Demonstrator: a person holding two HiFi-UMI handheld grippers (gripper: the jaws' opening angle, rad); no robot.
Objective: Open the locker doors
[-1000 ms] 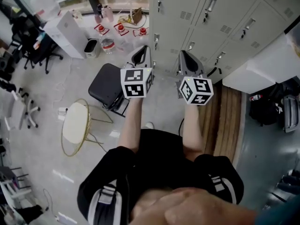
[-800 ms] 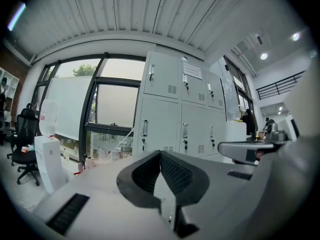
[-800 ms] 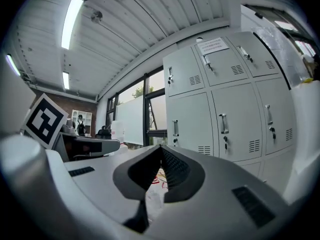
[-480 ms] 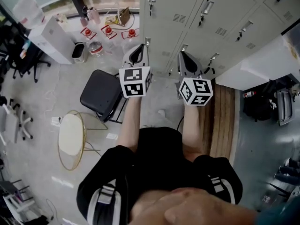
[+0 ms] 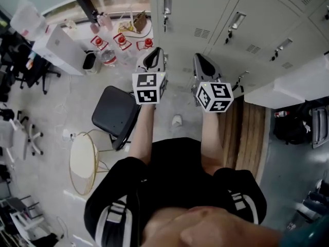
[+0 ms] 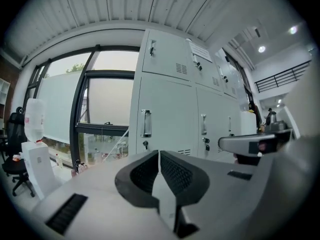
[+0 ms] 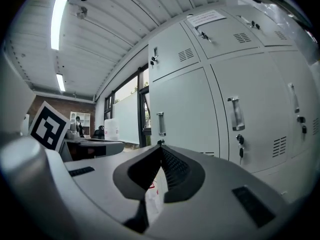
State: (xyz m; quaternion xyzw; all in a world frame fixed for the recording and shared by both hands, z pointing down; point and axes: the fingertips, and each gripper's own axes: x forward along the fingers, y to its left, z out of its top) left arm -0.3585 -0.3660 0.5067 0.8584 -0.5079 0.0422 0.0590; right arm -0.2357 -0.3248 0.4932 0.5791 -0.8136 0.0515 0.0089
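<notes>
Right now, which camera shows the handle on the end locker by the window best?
The left gripper view: the handle faces it squarely, with the keyhole below. The right gripper view shows it small and side-on; the head view sees it steeply from above.

The lockers point(image 5: 247, 19) run off the top and right edges of the head view. The person's hands hide behind the left gripper point(image 5: 154, 55) and right gripper point(image 5: 200, 60). The paper note point(image 7: 206, 18) on a top locker is too small to read.
</notes>
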